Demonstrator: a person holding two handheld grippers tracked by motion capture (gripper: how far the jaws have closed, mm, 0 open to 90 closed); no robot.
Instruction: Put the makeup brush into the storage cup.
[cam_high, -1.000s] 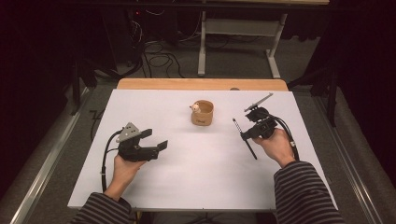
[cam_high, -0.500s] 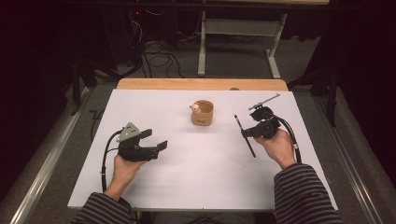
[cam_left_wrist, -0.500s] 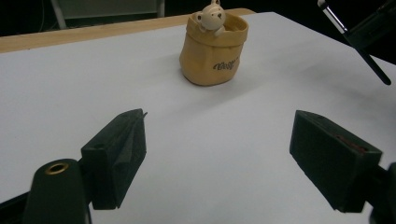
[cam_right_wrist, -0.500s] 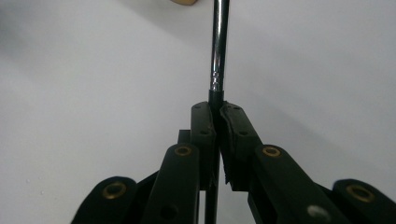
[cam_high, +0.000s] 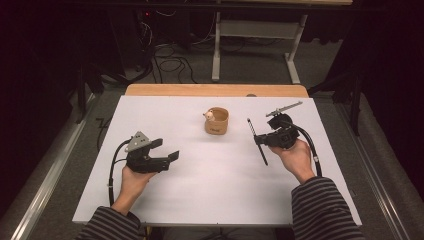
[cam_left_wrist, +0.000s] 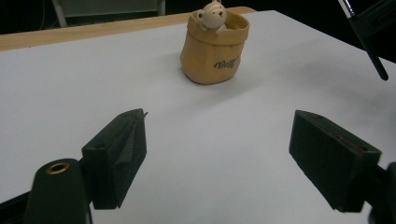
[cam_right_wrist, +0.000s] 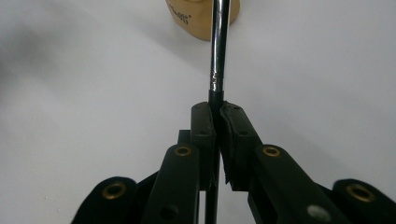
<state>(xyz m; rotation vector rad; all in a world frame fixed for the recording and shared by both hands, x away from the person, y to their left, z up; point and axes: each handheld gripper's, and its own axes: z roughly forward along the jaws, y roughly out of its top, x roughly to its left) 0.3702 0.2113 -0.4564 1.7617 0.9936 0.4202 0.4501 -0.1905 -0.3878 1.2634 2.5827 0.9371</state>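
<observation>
A tan pouch-shaped cup (cam_high: 216, 121) (cam_left_wrist: 215, 51) with a small bear figure at its rim stands at the middle back of the white table (cam_high: 215, 200). My right gripper (cam_high: 262, 141) (cam_right_wrist: 217, 109) is shut on a thin rod (cam_high: 257, 142) (cam_right_wrist: 218, 46), black at the handle and silver farther out. It hovers right of the cup, and the rod points toward the cup (cam_right_wrist: 203, 16). My left gripper (cam_high: 167, 149) (cam_left_wrist: 219, 135) is held low at the left. It is open, with nothing between its jaws, and faces the cup.
A wooden strip (cam_high: 215, 90) runs along the table's far edge. Beyond it are a metal desk frame (cam_high: 255, 30) and cables (cam_high: 170, 60) on the floor. Striped sleeves (cam_high: 325, 210) come in at the bottom.
The right gripper has turned slightly with the rod, whose far end has shifted a little toward the cup. The left gripper has stayed put.
</observation>
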